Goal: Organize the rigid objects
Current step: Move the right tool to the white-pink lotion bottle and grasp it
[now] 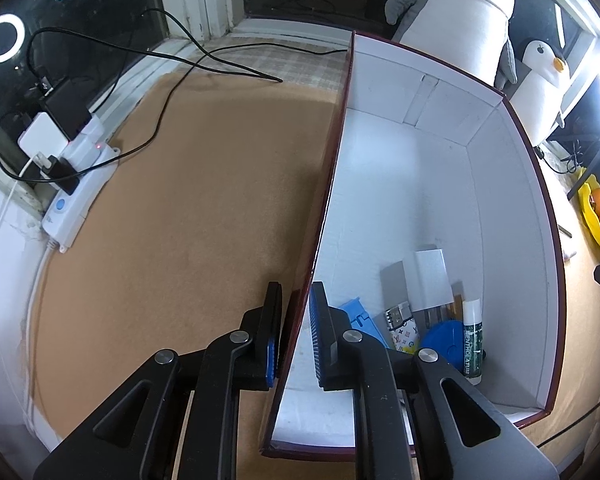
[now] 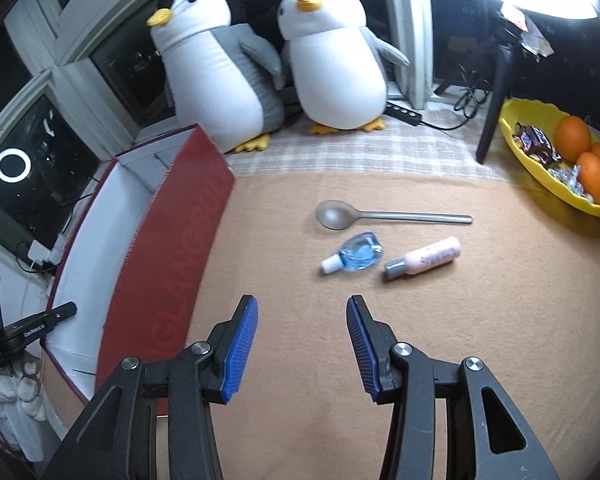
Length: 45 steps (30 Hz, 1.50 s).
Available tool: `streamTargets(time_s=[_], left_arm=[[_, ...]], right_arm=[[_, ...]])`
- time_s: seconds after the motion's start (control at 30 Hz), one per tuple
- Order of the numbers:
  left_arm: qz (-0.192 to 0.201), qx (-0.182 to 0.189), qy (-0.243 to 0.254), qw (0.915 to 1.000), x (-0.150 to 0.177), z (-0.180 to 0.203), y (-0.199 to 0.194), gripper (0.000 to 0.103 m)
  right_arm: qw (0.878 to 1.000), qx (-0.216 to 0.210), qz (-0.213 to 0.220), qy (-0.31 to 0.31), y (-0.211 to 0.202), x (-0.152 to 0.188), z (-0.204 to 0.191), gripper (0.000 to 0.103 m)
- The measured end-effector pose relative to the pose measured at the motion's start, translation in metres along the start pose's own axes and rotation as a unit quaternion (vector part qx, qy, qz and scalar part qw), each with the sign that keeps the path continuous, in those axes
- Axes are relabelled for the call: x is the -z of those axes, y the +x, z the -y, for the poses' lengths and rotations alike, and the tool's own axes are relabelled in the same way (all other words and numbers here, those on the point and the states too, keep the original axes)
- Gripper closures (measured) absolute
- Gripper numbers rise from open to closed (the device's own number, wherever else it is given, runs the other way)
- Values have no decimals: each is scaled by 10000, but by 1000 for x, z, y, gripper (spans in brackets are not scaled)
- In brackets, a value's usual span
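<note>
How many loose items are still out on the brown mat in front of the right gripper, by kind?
Spoons: 1, the grey spoon
Bottles: 2, the clear blue bottle and the pink bottle
Total: 3, all lying on the brown mat ahead of the right gripper, outside the red box.

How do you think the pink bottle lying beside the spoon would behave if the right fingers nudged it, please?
The pink bottle lies on its side and looks cylindrical, so it would probably roll if nudged side-on. Its smooth plastic may slip between the fingers. It looks small, so likely light.
</note>
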State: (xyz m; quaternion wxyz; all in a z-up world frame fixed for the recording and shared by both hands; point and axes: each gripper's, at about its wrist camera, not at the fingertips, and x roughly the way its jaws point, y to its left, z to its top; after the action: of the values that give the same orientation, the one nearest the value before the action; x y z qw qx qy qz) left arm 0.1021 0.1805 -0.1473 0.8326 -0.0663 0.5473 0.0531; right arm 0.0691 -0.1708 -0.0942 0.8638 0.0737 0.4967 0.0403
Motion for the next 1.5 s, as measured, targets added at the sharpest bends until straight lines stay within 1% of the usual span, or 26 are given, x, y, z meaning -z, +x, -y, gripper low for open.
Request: streamTargets(time_s=[0.2,0.27,0.47,0.73,0.93,1.03,1.17,1.33,1.5], left_arm=[[-33,-45,23,10000,0,2,1,90],[-46,-49,9,10000,-1,3,2,86],[-70,-64,47,9999,-2,5,5,85],[-119,-111,78,9998,-4,7,9,85],[-141,-150,98,9997,-4,8,10,85],[-155,-161,87,9997,-5,8,12,85],[-145,-170,79,9997,-5,8,12,85],[-151,-167,64,9997,-5,7,13,85],[-172,-158,49,9997,-4,6,14,85]], right_arm=[[9996,214,-94,178,8,2,23,61],[9992,274,-120,247,10,2,29,61],[9981,392,-163,453,16,0,48,61],[9942,494,-205,928,24,-7,75,61],[9904,366,-212,1317,33,-17,89,61],[9887,378,-329,1409,43,-21,90,61],[9850,286,-475,1633,57,-25,93,61],[9808,240,-601,1837,67,-30,100,64],[9793,313,-753,1855,77,-35,103,69]])
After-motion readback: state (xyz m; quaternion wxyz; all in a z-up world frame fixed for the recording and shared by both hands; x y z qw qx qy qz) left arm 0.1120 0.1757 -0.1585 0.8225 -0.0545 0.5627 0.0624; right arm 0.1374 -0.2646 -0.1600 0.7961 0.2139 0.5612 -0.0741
